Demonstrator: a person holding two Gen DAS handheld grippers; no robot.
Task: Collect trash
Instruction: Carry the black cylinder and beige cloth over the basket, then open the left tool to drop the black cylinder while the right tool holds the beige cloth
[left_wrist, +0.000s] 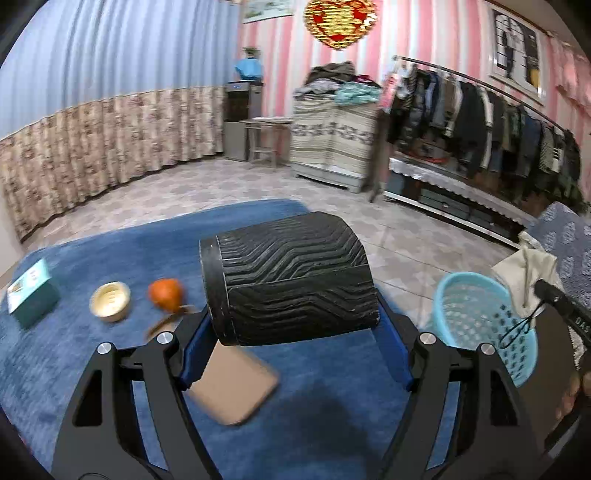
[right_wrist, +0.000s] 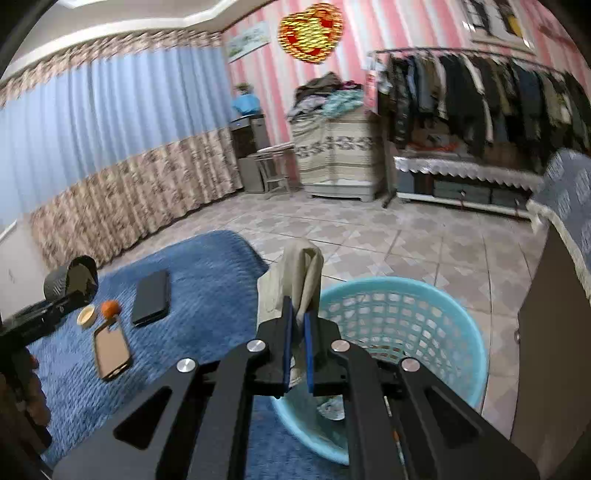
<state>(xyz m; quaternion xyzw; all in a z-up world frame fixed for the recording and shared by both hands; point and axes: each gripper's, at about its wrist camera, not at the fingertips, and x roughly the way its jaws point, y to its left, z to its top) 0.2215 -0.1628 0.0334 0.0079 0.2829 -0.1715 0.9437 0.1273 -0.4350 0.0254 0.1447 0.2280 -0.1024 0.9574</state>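
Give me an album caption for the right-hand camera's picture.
Right gripper pinches a beige cloth beside a blue basket on the floor.

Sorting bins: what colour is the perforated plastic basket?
Light blue perforated plastic basket, clearest in the right wrist view.

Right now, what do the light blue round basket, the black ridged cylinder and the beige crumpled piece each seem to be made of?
Light blue round basket: looks like moulded plastic, smooth, with a regular lattice of holes.
Black ridged cylinder: probably matte rubber or foam, given its zigzag tread; held in the left gripper.
Beige crumpled piece: soft paper or cloth, folding limply in the right gripper; which one is unclear.
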